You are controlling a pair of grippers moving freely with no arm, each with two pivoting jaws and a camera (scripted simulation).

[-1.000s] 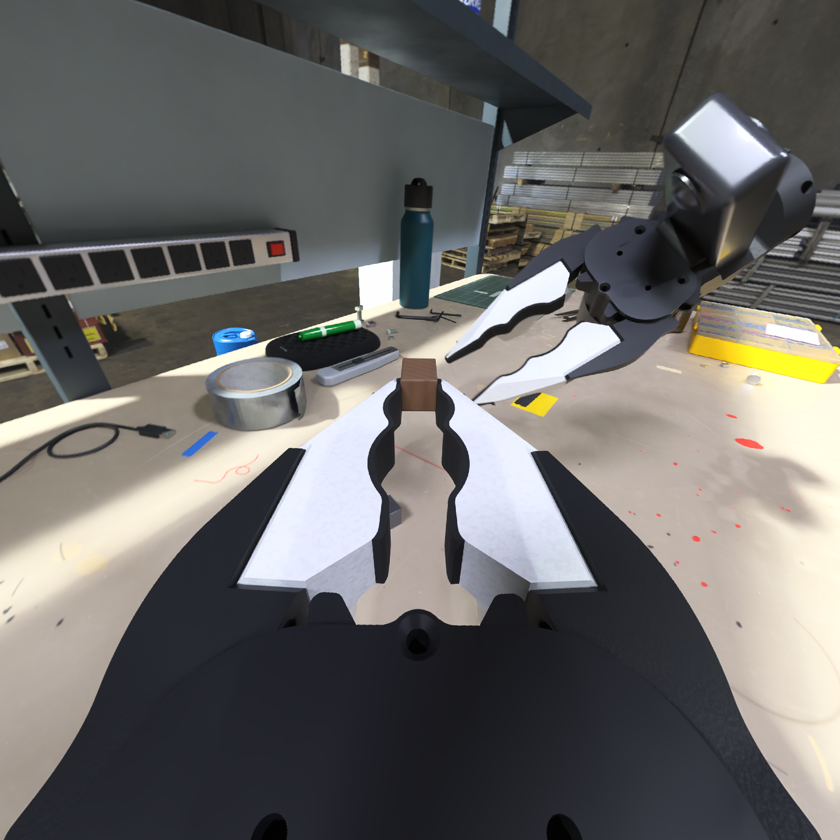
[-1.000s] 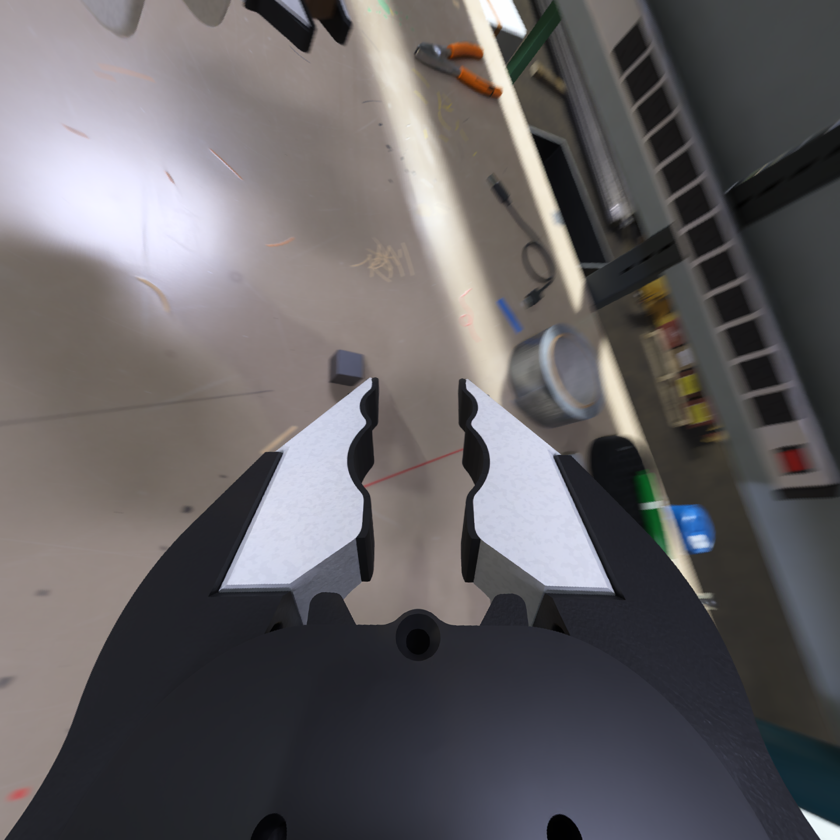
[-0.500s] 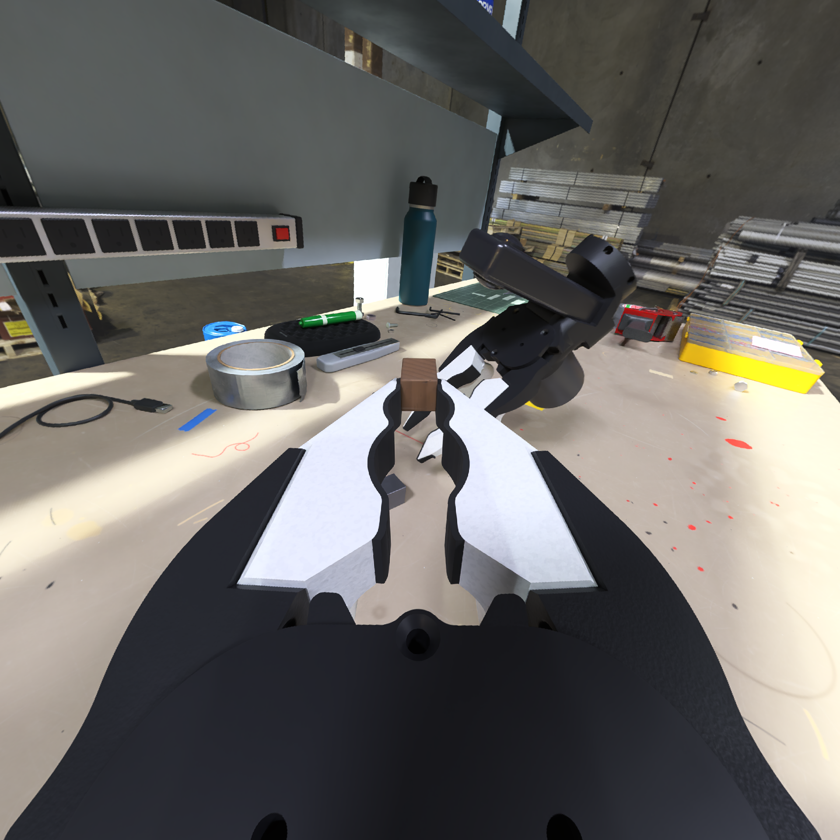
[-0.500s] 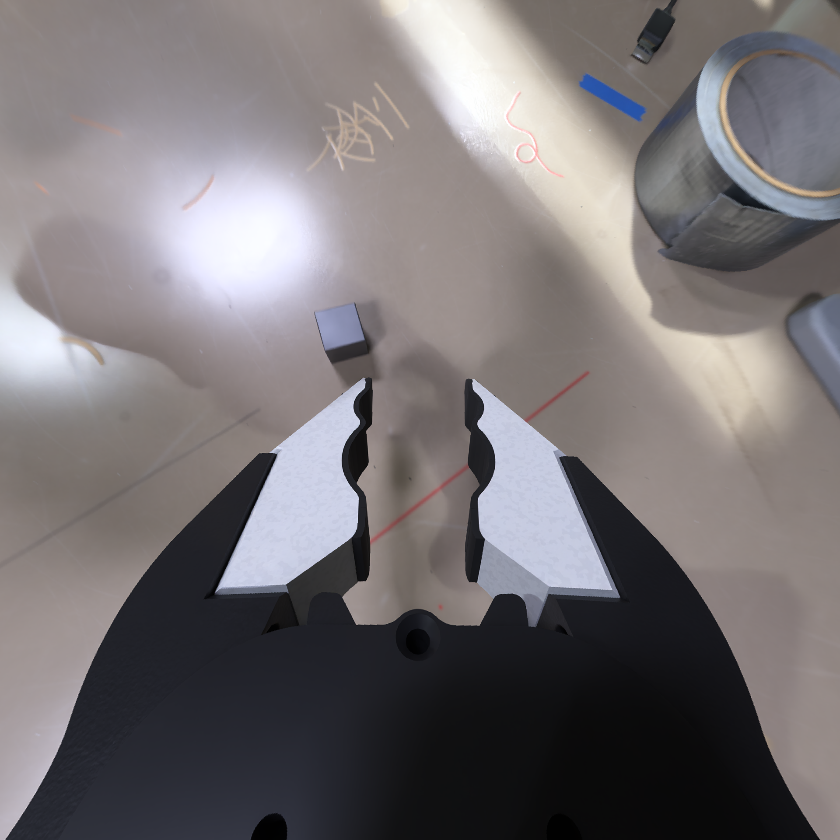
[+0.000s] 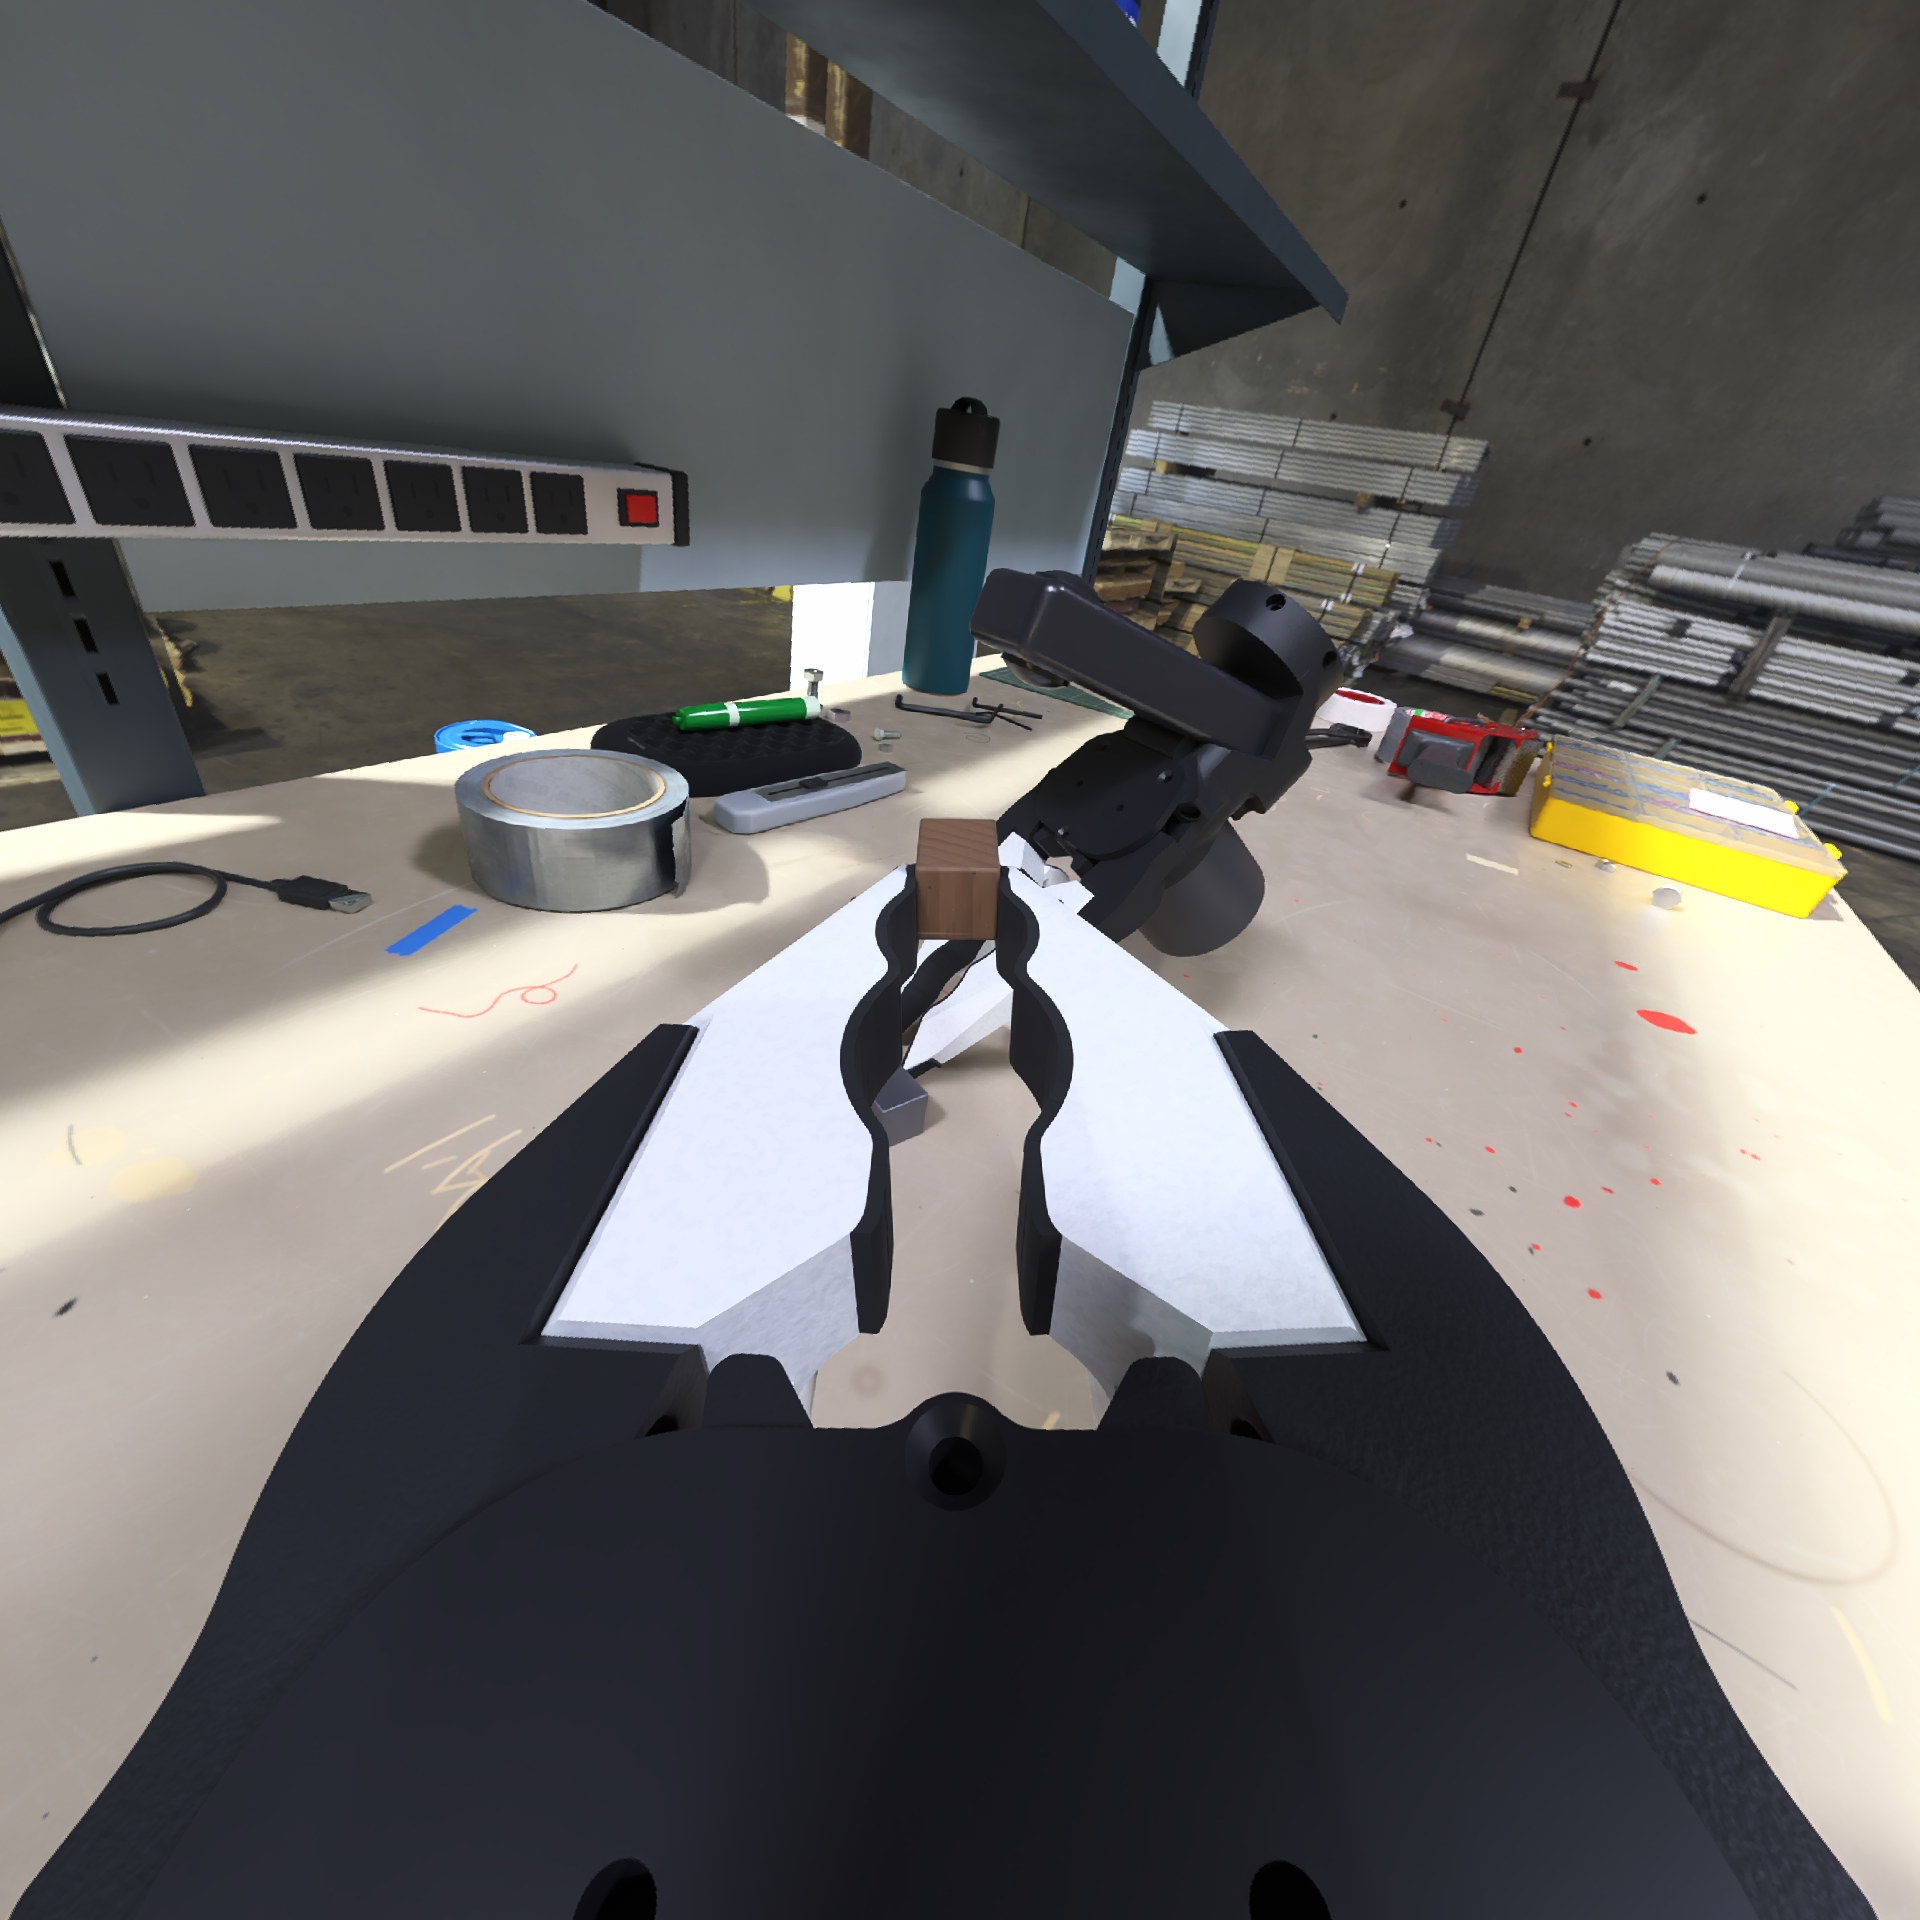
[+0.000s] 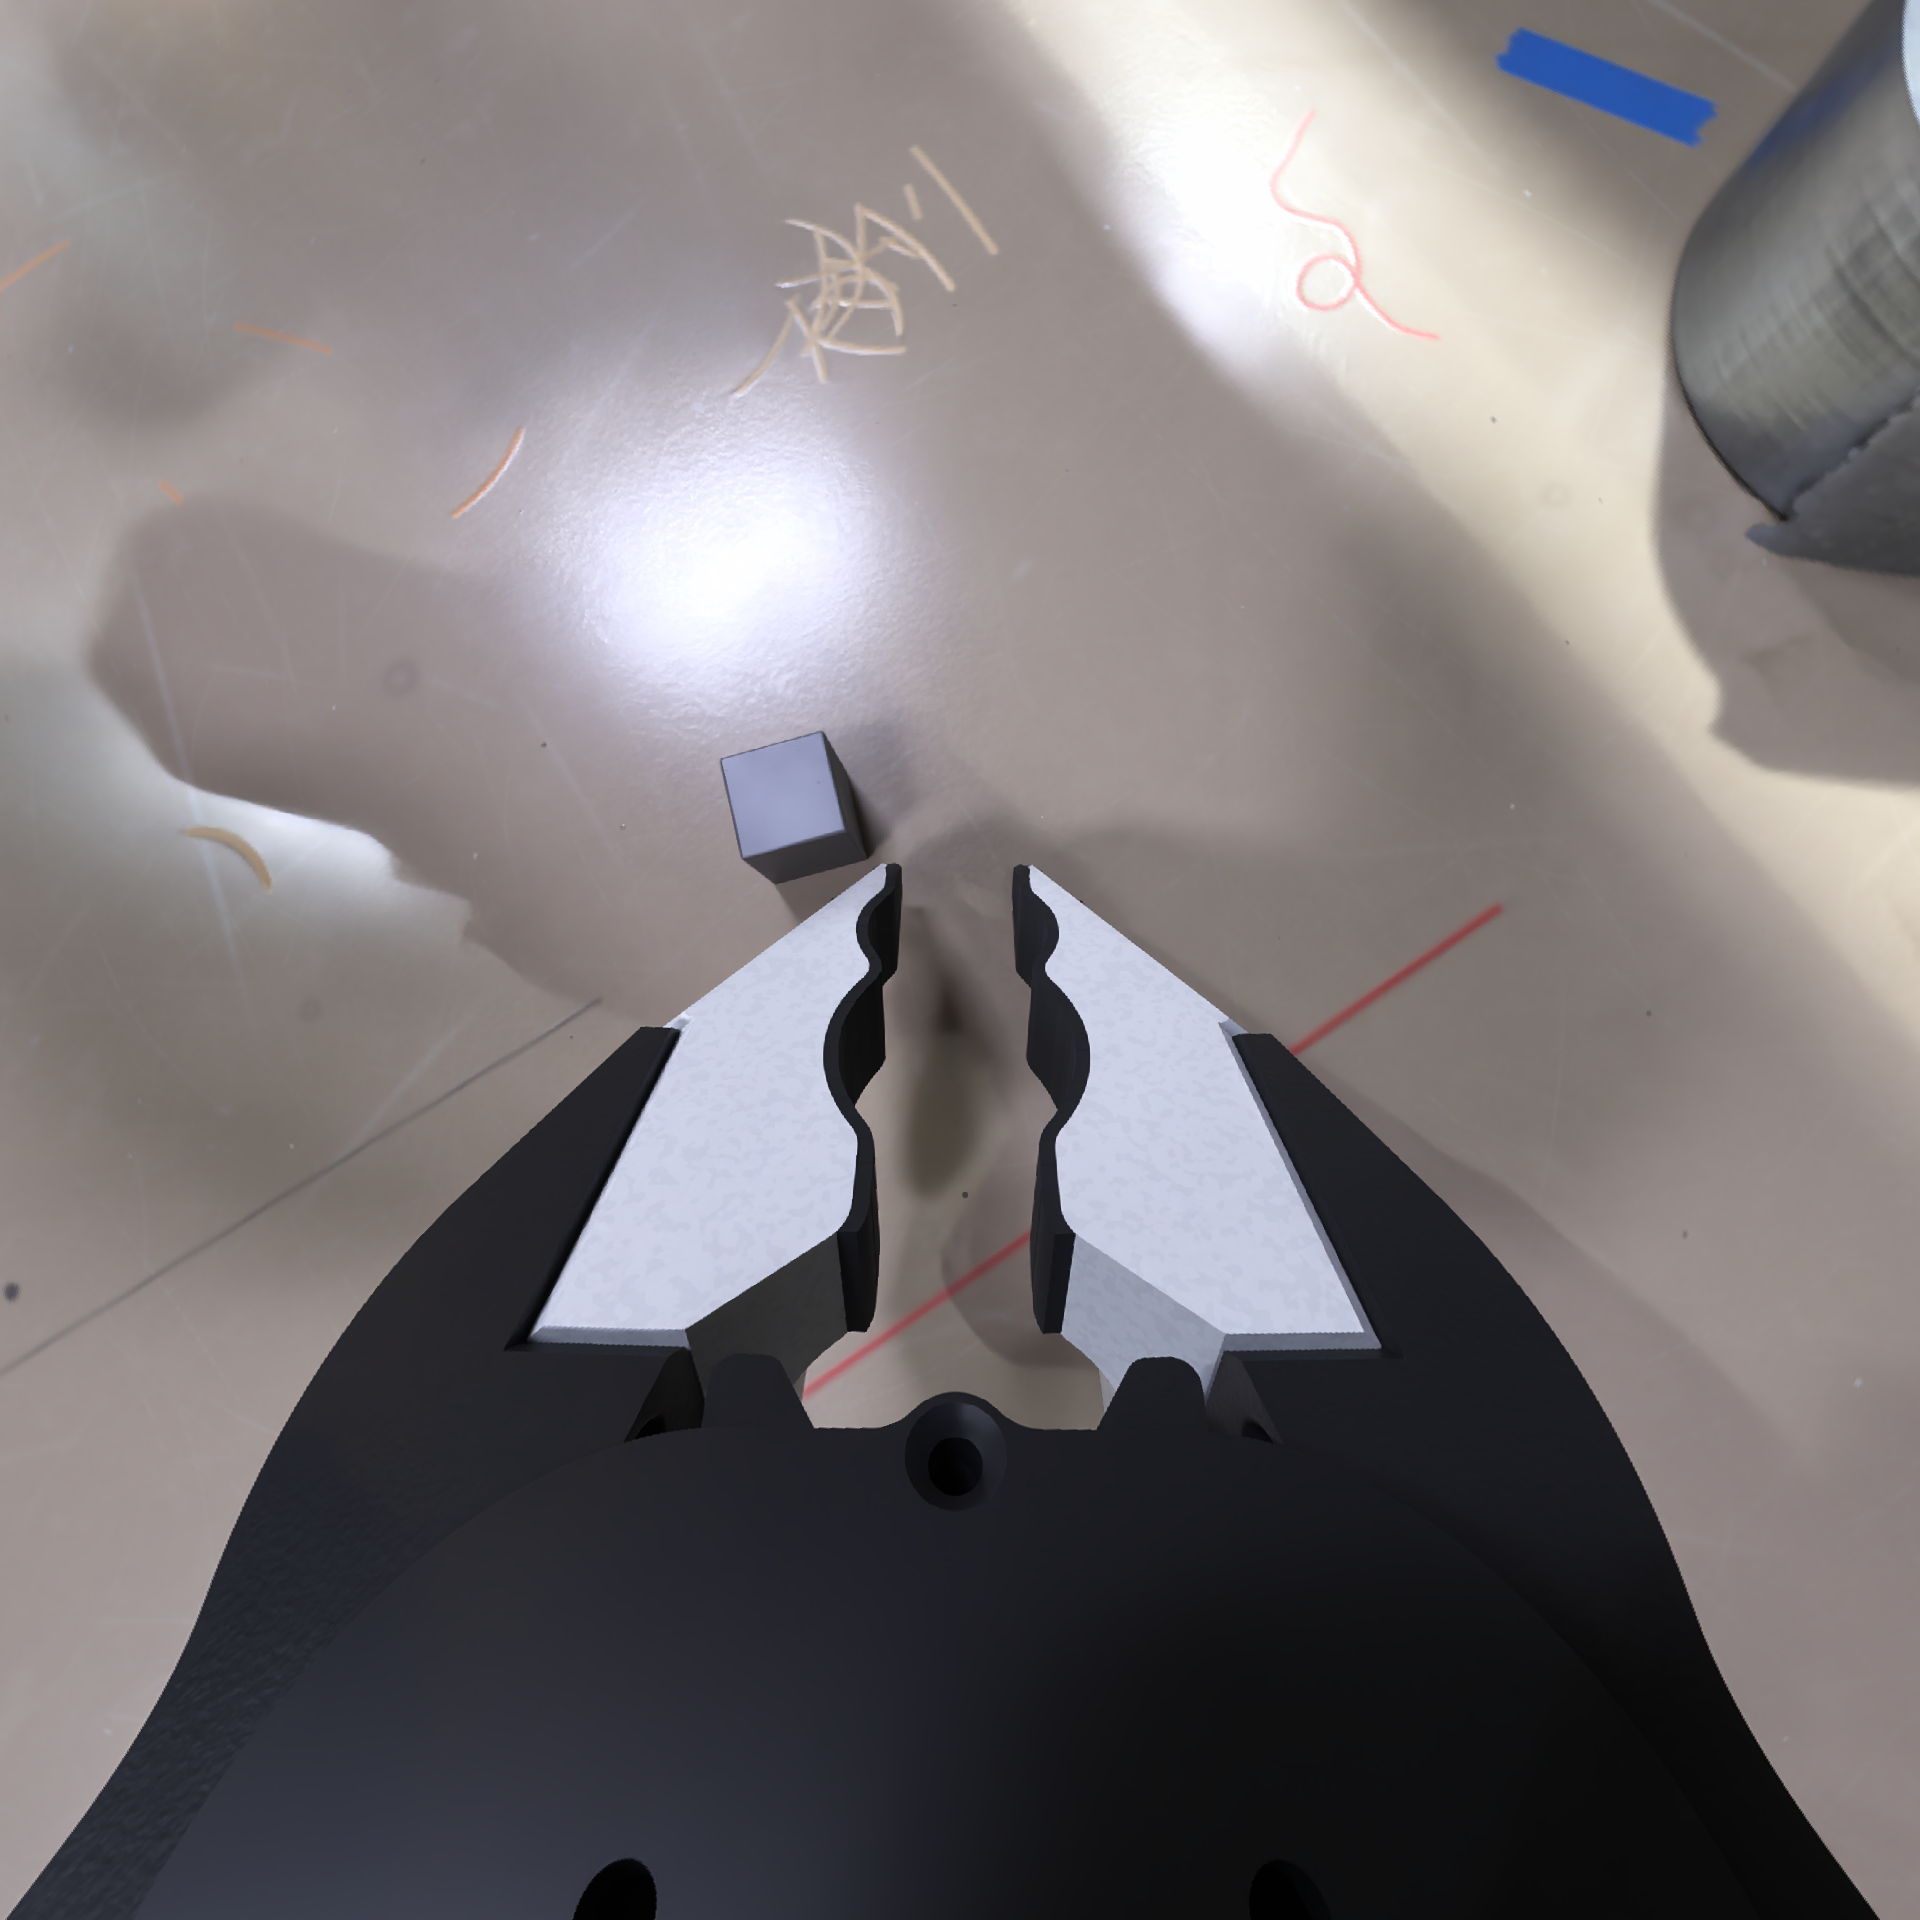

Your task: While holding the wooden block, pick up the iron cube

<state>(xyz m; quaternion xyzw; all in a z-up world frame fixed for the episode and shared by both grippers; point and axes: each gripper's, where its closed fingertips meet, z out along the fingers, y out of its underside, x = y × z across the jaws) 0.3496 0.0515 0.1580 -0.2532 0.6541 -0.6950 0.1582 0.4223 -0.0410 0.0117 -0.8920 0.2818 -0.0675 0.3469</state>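
Observation:
My left gripper (image 5: pixel 957 894) is shut on a small brown wooden block (image 5: pixel 957 875) held at its fingertips above the bench. The iron cube (image 6: pixel 793 803) is a small dark grey cube on the tan bench; in the left wrist view it (image 5: pixel 902 1108) shows partly behind my left finger. My right gripper (image 6: pixel 956 878) is open and empty, pointing down at the bench, its tips just right of and nearer than the cube, close to it. In the left wrist view the right gripper's black body (image 5: pixel 1153 748) leans down behind the block.
A roll of grey tape (image 5: pixel 571 826) (image 6: pixel 1808 343), blue tape strip (image 5: pixel 429 928), black cable (image 5: pixel 187 896), grey remote-like tool (image 5: pixel 808 797), black pad with green marker (image 5: pixel 727 740), teal bottle (image 5: pixel 951 561), yellow parts box (image 5: pixel 1673 831) and a power strip (image 5: pixel 332 488) on the rear panel.
My right gripper has swung down from high at the right to just above the bench beside the iron cube, which now looks larger and nearer its tips. My left gripper still holds the block.

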